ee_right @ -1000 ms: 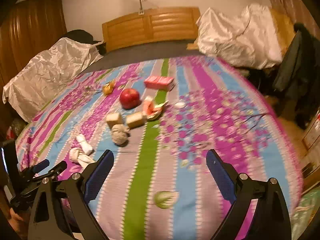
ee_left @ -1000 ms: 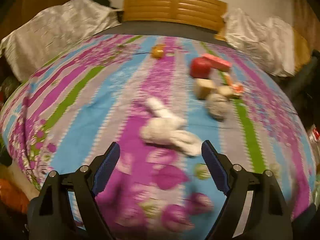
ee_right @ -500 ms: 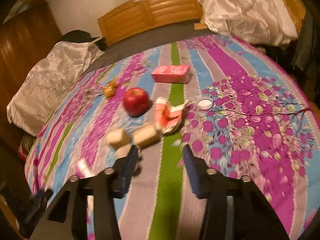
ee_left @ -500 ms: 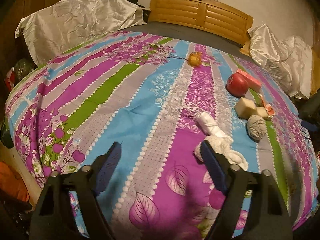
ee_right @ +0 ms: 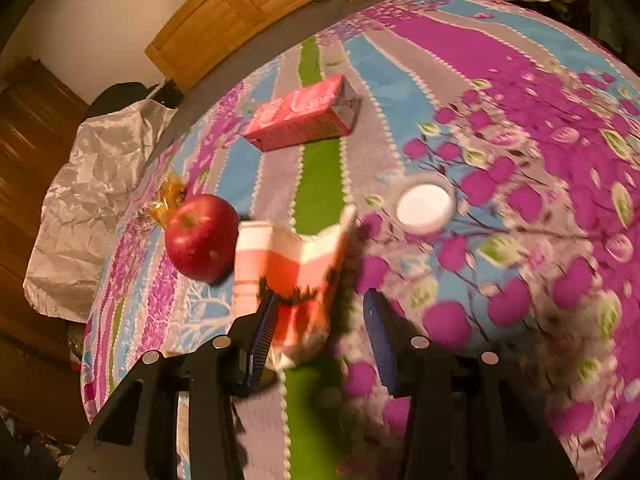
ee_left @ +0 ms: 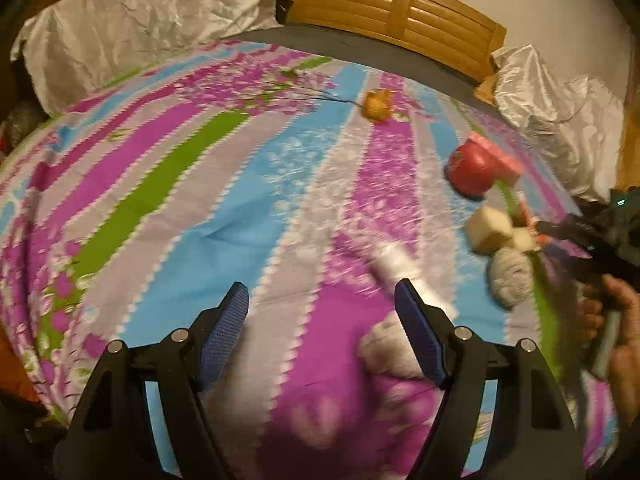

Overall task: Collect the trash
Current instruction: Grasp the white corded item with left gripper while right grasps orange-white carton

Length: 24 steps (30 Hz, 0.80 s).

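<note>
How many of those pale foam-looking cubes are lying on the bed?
2. The larger cube lies below the red apple; the smaller cube touches its right side. Others could be hidden.

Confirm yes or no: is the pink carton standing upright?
No. In the right wrist view the pink carton lies flat on its long side on the bedspread, beyond the apple.

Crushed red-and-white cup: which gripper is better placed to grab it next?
Right. The right gripper already has the crushed cup between its fingers; the left gripper hovers open over bare bedspread.
</note>
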Each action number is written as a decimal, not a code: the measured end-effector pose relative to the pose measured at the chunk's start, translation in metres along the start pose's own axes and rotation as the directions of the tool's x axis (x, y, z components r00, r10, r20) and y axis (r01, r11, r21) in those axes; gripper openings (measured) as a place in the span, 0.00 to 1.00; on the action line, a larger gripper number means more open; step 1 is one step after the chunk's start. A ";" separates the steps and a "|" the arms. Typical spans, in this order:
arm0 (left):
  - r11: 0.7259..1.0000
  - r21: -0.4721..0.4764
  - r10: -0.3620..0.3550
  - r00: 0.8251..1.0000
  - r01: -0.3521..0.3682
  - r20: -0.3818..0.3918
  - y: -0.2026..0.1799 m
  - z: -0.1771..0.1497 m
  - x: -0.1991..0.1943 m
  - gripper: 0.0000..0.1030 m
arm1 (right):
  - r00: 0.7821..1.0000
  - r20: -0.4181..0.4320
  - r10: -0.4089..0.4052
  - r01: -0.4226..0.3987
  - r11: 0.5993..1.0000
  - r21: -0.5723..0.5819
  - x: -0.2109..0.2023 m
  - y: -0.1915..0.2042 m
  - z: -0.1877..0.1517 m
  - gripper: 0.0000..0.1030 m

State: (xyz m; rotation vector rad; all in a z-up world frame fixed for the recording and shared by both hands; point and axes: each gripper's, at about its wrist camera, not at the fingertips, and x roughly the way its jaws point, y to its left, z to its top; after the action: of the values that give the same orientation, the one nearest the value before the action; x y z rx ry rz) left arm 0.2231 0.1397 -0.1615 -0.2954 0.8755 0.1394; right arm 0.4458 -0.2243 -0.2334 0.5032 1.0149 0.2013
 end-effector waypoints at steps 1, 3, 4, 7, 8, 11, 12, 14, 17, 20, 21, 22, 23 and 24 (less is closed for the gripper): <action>1.000 0.003 -0.021 1.000 0.021 -0.007 -0.006 0.006 0.002 0.70 | 1.000 0.001 0.006 -0.006 1.000 0.002 0.003 0.001 0.001 0.45; 0.999 0.005 -0.051 0.997 0.052 -0.051 -0.015 0.014 0.011 0.70 | 1.000 -0.003 0.022 -0.022 1.000 -0.003 0.011 0.002 0.005 0.40; 0.997 -0.003 -0.077 0.994 0.077 -0.077 -0.020 0.019 0.017 0.70 | 1.000 -0.004 0.020 -0.020 1.000 -0.007 0.012 0.005 0.004 0.38; 0.996 -0.003 -0.087 0.982 0.087 -0.166 -0.037 0.028 0.043 0.70 | 1.000 -0.014 0.015 -0.016 1.000 -0.025 0.021 0.009 0.002 0.19; 0.996 0.006 -0.084 0.978 0.087 -0.193 -0.042 0.029 0.052 0.69 | 1.000 -0.014 0.017 -0.017 1.000 -0.026 0.023 0.010 0.001 0.16; 0.996 0.035 -0.074 0.960 0.087 -0.269 -0.052 0.029 0.076 0.41 | 0.999 0.011 0.033 -0.033 0.999 -0.013 0.021 0.007 -0.002 0.14; 0.995 0.028 -0.087 0.952 0.100 -0.293 -0.053 0.028 0.083 0.30 | 0.999 0.019 0.035 -0.034 0.999 -0.005 0.019 0.006 -0.003 0.13; 0.993 0.017 -0.104 0.946 0.115 -0.306 -0.051 0.029 0.087 0.29 | 0.999 0.037 0.035 -0.035 0.999 0.002 0.013 0.003 -0.004 0.12; 0.984 -0.029 -0.176 0.939 0.175 -0.297 -0.044 0.032 0.080 0.26 | 0.997 0.078 0.029 -0.028 1.000 -0.009 -0.008 0.003 -0.007 0.12; 0.979 -0.050 -0.205 0.943 0.199 -0.261 -0.038 0.034 0.065 0.26 | 0.994 0.108 0.033 -0.031 0.999 -0.024 -0.031 0.006 -0.012 0.11; 0.979 -0.044 -0.205 0.948 0.201 -0.244 -0.037 0.035 0.058 0.26 | 0.992 0.123 0.035 -0.032 0.999 -0.029 -0.041 0.009 -0.014 0.11; 0.978 -0.043 -0.207 0.950 0.203 -0.234 -0.038 0.035 0.054 0.26 | 0.991 0.131 0.038 -0.034 0.999 -0.034 -0.049 0.010 -0.017 0.11; 0.977 -0.043 -0.213 0.952 0.209 -0.219 -0.037 0.037 0.046 0.26 | 0.989 0.141 0.041 -0.035 0.999 -0.041 -0.059 0.011 -0.019 0.11; 0.977 -0.042 -0.214 0.954 0.210 -0.208 -0.036 0.038 0.040 0.25 | 0.987 0.156 0.044 -0.037 0.998 -0.051 -0.071 0.014 -0.022 0.11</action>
State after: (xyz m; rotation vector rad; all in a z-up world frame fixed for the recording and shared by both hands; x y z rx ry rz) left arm 0.2852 0.1168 -0.1626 -0.4266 1.0476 -0.0852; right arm 0.3909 -0.2325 -0.1824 0.4888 0.8450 0.2182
